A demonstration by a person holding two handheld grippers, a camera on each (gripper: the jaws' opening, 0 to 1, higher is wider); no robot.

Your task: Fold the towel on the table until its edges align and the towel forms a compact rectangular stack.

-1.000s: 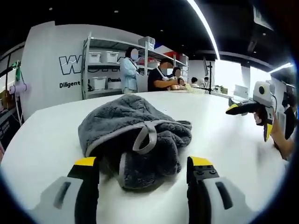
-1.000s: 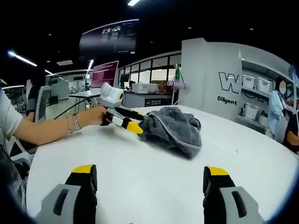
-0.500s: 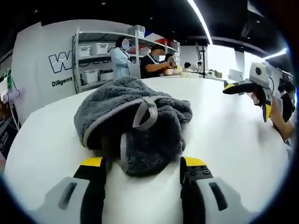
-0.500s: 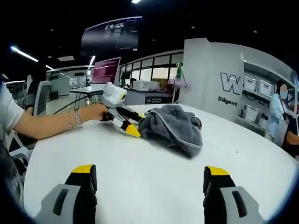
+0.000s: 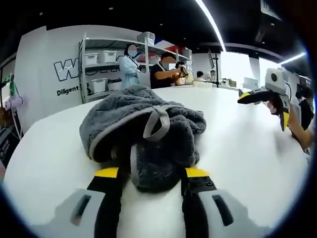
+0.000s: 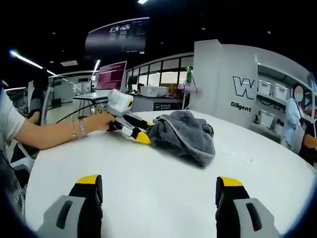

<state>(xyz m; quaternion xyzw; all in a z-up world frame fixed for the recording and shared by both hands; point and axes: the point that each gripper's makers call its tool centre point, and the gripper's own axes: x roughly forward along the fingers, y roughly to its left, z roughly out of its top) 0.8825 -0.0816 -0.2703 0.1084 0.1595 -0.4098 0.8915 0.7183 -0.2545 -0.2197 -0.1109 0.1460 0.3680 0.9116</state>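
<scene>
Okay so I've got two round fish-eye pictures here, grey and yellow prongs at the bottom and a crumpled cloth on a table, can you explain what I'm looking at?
These are not robot arms. A person holds a hand-operated gripper in each hand, and a small camera rides on each one, looking forward along its two yellow-tipped jaws.

In the left gripper view, the left gripper has its jaws on either side of the near edge of a crumpled grey towel lying on a white table. Whether it has gripped the towel yet is hard to tell.

In the right gripper view, the right gripper hangs open over bare table, empty. That view looks across at the person's hand bringing the other gripper to the towel.
</scene>
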